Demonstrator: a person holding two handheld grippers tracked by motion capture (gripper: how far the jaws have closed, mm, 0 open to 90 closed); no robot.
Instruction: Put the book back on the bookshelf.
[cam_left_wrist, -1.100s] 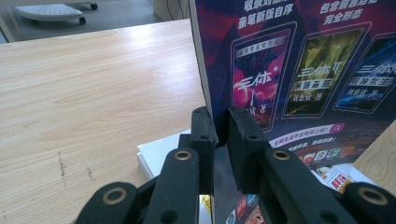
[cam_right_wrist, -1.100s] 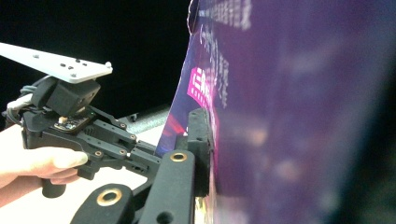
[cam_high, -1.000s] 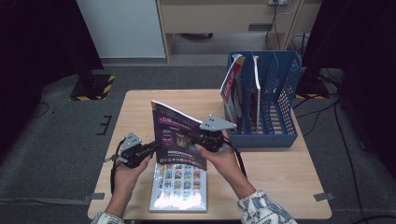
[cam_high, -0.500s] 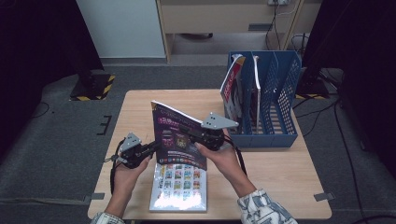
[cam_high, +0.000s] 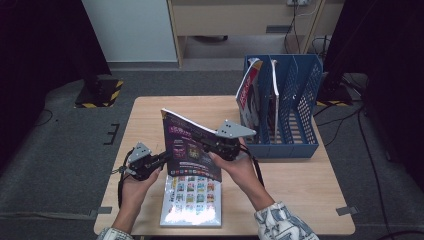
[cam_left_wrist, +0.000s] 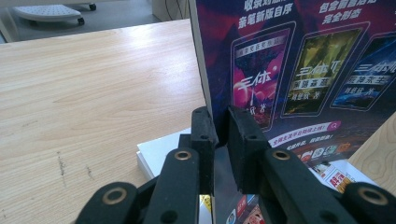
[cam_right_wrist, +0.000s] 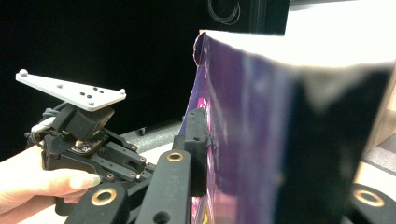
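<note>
1. At lower left of the high view, the left gripper (cam_high: 159, 159) is held in the person's left hand (cam_high: 134, 181), jaws pointing right toward the frame's middle. In the left gripper view its two black jaws are nearly together, pinching the lower left edge of the purple magazine (cam_left_wrist: 299, 70); the cover edge runs up between the pads.
2. Centre of the high view: the purple magazine (cam_high: 192, 150) stands tilted up off the wooden table (cam_high: 300, 185), its top edge toward the upper left and its printed cover facing the camera.
3. Below it, at lower centre, a second magazine (cam_high: 192, 202) with a grid of small pictures lies flat on the table, near the front edge. The raised magazine's bottom edge hangs just above it.
4. Right of centre, the right gripper (cam_high: 212, 145), grey plate on top, is held in the right hand (cam_high: 240, 167). Its jaws have just been closing, and they clamp the magazine's right edge; in the right gripper view the purple cover (cam_right_wrist: 261, 130) sits between them.
5. At upper right, a blue file rack (cam_high: 295, 107) stands on the table's far right side, with upright magazines (cam_high: 250, 97) in its left compartments.
</note>
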